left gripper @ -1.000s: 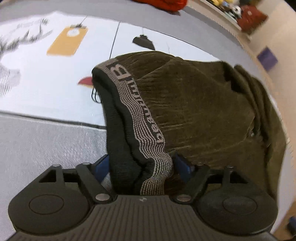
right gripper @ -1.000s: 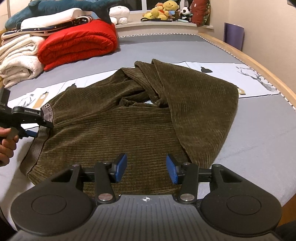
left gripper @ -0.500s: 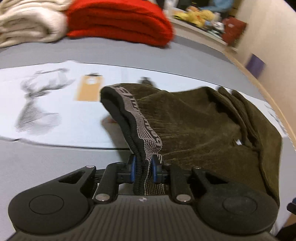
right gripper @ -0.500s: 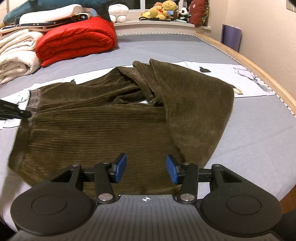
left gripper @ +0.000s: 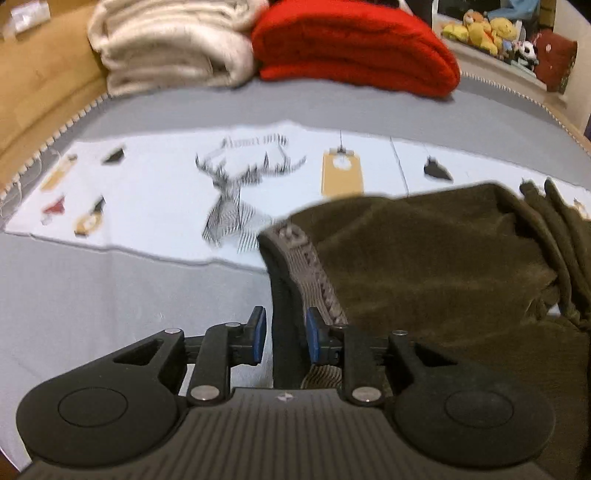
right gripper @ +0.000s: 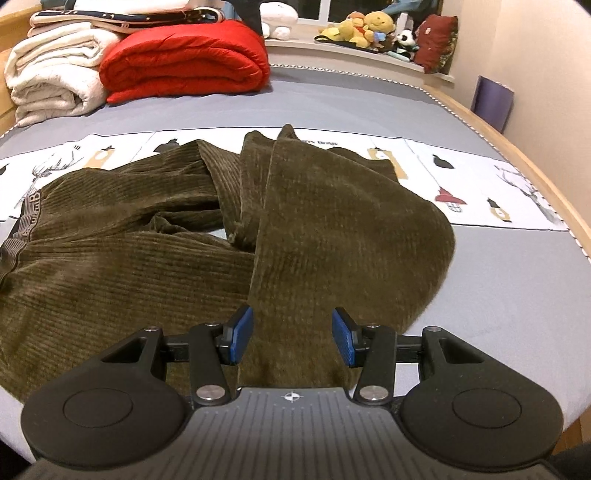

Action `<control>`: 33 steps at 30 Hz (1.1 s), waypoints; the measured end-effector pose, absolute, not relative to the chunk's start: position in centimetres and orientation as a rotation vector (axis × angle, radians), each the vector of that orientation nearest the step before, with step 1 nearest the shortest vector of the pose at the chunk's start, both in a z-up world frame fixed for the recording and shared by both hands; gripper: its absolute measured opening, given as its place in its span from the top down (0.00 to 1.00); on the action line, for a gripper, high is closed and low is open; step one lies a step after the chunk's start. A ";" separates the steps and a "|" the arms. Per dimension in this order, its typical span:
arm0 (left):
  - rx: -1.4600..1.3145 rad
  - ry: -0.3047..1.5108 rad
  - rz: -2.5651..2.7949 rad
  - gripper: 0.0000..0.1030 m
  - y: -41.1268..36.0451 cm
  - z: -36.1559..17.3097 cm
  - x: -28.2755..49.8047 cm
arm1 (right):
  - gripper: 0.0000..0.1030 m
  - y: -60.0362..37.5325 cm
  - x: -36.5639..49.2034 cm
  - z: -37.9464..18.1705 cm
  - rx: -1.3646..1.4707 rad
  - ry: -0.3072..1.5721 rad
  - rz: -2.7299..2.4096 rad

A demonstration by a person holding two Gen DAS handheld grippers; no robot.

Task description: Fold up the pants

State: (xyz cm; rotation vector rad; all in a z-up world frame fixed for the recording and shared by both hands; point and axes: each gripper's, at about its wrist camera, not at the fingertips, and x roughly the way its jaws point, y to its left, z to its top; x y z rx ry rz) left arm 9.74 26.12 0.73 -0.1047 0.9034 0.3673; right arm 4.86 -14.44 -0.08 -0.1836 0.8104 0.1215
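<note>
Olive corduroy pants (right gripper: 332, 229) lie crumpled on the grey bed, with the legs folded back over the body. Their grey lettered waistband (right gripper: 31, 218) is at the left. In the left wrist view the waistband (left gripper: 314, 266) runs up from between the jaws of my left gripper (left gripper: 286, 338). Those jaws are opening: the right pad touches the band, and a thin gap shows at the left pad. My right gripper (right gripper: 292, 339) is open low over the folded leg near the front edge. Fabric lies under its fingers and is not pinched.
A white printed cloth (right gripper: 480, 184) lies across the bed under the pants. A red quilt (right gripper: 184, 70) and white blankets (right gripper: 55, 88) are stacked at the back. Plush toys (right gripper: 365, 29) sit on the sill. The wooden bed edge (right gripper: 535, 177) curves along the right.
My left gripper shut on the waistband and pulled it left and upward, spreading the pants flatter. Its jaws have now parted slightly. My right gripper shifted a little over the folded leg.
</note>
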 end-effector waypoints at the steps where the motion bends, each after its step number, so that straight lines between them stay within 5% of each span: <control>1: -0.134 0.891 0.356 0.75 25.9 1.4 9.8 | 0.52 -14.3 5.6 0.0 -0.193 0.807 0.124; 9: -0.246 0.773 0.088 0.51 17.9 7.3 6.2 | 0.52 -14.6 14.0 2.2 -0.208 0.839 0.198; 12: -0.218 0.846 0.020 0.52 14.1 3.7 5.3 | 0.51 -14.7 16.2 2.3 -0.226 0.852 0.239; 15: -0.185 1.006 0.024 0.65 12.0 0.0 6.6 | 0.51 -15.1 17.8 1.1 -0.226 0.859 0.272; 23: -0.148 1.036 0.030 0.66 12.2 -1.8 9.8 | 0.47 -15.9 21.8 -2.8 -0.019 0.907 0.259; 29: -0.075 1.039 0.023 0.66 11.8 -2.3 10.6 | 0.45 -13.9 23.9 -4.7 -0.117 0.914 0.290; 31: -0.063 1.039 0.023 0.66 11.6 -2.3 10.5 | 0.52 -13.7 24.3 -5.6 -0.169 0.927 0.261; 33: -0.071 1.038 0.023 0.66 11.6 -2.2 10.6 | 0.78 -14.2 24.1 -5.6 -0.179 0.934 0.267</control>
